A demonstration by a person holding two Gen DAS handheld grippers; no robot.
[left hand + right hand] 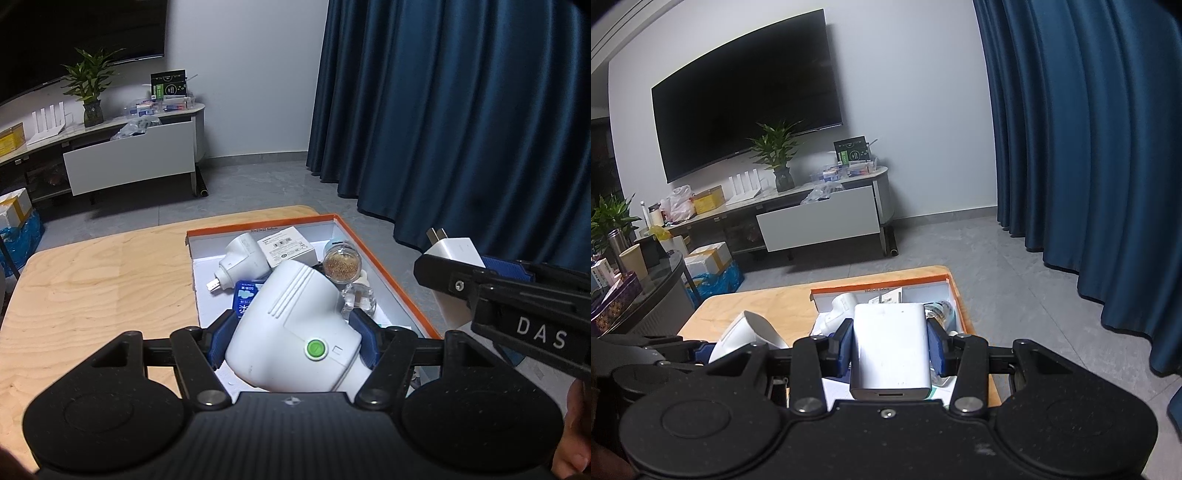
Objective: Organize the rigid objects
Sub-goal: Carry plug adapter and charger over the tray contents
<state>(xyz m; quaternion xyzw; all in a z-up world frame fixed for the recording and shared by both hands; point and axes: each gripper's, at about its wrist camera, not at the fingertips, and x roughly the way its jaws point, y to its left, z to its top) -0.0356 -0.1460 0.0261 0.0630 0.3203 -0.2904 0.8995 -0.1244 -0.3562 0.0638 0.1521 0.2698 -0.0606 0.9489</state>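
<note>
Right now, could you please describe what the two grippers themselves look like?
Both grippers, left and right, are matte black with a wide body bearing two round discs, silver pivot screws, angular linkage arms and blue ribbed finger pads. The right one's side carries white letters "DAS". No cables or sleeves show.

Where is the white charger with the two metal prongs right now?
The white charger is clamped in the right gripper, held above the orange-rimmed box, at its right edge in the left wrist view.
</note>
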